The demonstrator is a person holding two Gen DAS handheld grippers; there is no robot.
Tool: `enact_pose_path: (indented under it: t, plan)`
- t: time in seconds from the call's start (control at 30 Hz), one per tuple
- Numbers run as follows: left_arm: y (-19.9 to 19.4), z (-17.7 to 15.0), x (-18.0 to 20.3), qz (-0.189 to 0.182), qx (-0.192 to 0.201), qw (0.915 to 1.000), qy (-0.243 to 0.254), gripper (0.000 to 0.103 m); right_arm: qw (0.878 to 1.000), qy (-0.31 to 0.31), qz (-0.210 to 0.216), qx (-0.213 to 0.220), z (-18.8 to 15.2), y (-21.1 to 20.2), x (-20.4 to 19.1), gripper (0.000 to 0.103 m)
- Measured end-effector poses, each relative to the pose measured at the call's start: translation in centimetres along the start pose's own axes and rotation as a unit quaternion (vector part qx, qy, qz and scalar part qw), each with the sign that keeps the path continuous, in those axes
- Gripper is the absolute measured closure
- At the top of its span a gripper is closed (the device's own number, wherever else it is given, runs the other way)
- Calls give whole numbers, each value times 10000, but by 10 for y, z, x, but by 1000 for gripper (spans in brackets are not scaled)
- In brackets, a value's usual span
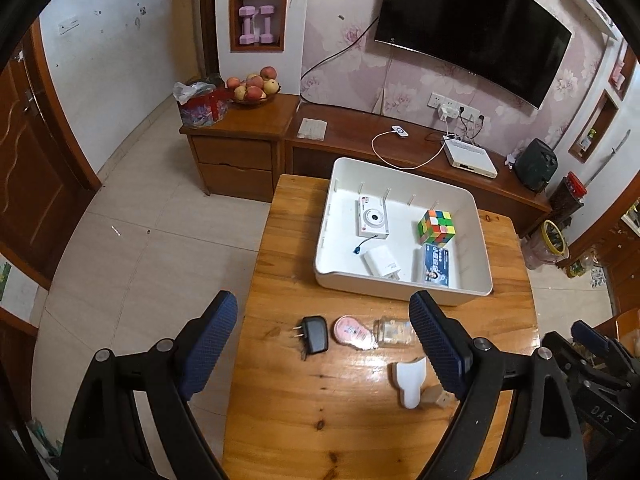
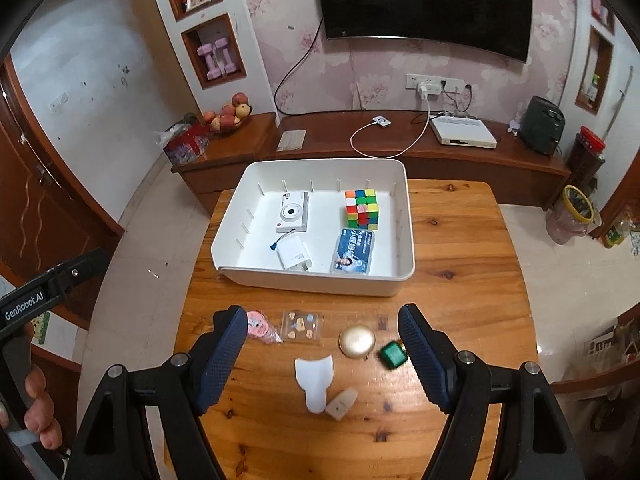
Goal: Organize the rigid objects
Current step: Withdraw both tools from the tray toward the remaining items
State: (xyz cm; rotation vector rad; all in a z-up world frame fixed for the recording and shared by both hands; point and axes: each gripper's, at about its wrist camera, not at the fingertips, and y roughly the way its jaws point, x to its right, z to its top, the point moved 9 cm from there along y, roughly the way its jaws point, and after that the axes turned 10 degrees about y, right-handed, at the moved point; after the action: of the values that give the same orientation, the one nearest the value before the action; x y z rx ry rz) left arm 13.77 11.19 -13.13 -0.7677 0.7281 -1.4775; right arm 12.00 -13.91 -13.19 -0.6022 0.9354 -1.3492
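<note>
A white bin (image 1: 472, 216) (image 2: 406, 216) sits at the far side of the wooden table (image 1: 344, 420) (image 2: 460, 300). It holds a white camera (image 1: 372, 218) (image 2: 293, 213), a colour cube (image 1: 437, 227) (image 2: 362, 208), a white charger (image 1: 382, 261) (image 2: 295, 257) and a blue card pack (image 1: 437, 266) (image 2: 353, 256). On the near table lie a black plug adapter (image 1: 314, 334), a pink oval case (image 1: 354, 332) (image 2: 260, 326), a clear small box (image 1: 394, 332) (image 2: 302, 326), a white scoop-shaped piece (image 1: 410, 384) (image 2: 314, 380), a gold round compact (image 2: 357, 342) and a green cube (image 2: 392, 355). My left gripper (image 1: 328, 352) and right gripper (image 2: 322, 356) hover open and empty above these.
A wooden TV cabinet (image 1: 240, 128) (image 2: 520, 160) behind the table carries a fruit bowl (image 1: 254, 88) (image 2: 228, 116), a router (image 1: 472, 158) (image 2: 462, 130) and cables. A person's hand (image 2: 36, 404) grips the other tool at the left edge. Tiled floor lies left of the table.
</note>
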Motion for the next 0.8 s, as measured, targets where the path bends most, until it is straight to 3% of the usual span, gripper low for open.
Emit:
enact_pose_path:
  t: [0.27, 0.53, 0.63, 0.8]
  plan:
    - [-4, -23, -2, 18, 2, 9998, 178, 13, 9997, 104, -120, 169, -31, -17, 13, 25]
    - [29, -50, 4, 123, -253, 9968, 742, 13, 9994, -38, -313, 145, -66, -3, 24, 25]
    - [46, -61, 10, 124, -348, 9909, 1293, 13, 9983, -303, -423, 257, -82, 6, 27, 25]
    - [77, -83, 22, 43, -509, 9734, 2235, 13, 9972, -585, -407, 210, -110, 29, 30, 25]
